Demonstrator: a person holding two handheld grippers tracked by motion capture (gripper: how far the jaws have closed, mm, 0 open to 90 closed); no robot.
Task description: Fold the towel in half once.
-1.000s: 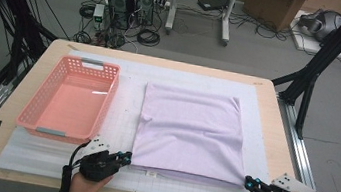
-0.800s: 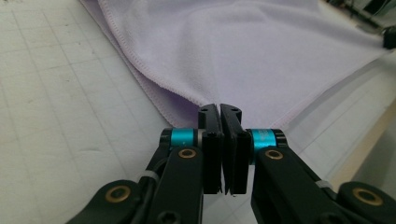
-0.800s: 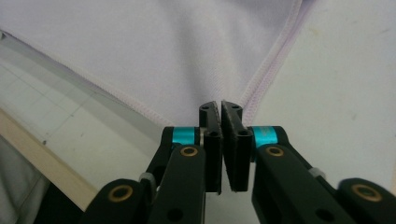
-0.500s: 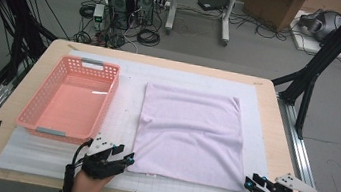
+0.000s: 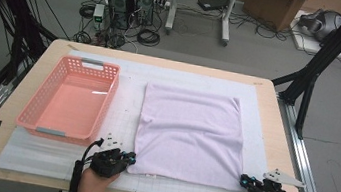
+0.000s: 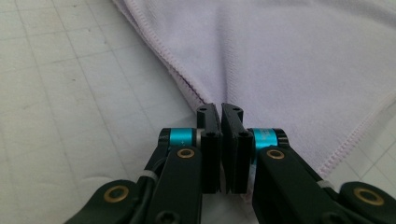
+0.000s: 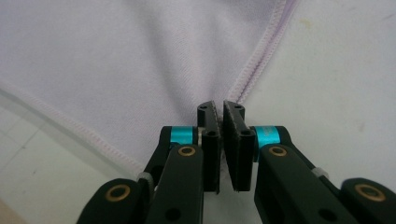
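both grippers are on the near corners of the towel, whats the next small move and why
Probably lift both near corners together and carry them toward the far edge to fold the towel in half. The left gripper and right gripper have just closed, each pinching a near corner, while the cloth lies flat on the mat. The pink basket beside it suggests folding comes first.

We look from high above the near edge of the table (image 5: 276,116), facing forward and down, our two gripper views sit close over the lilac towel (image 5: 190,136), each along its own jaws at a near corner, sharing that towel (image 6: 289,51) (image 7: 116,56).
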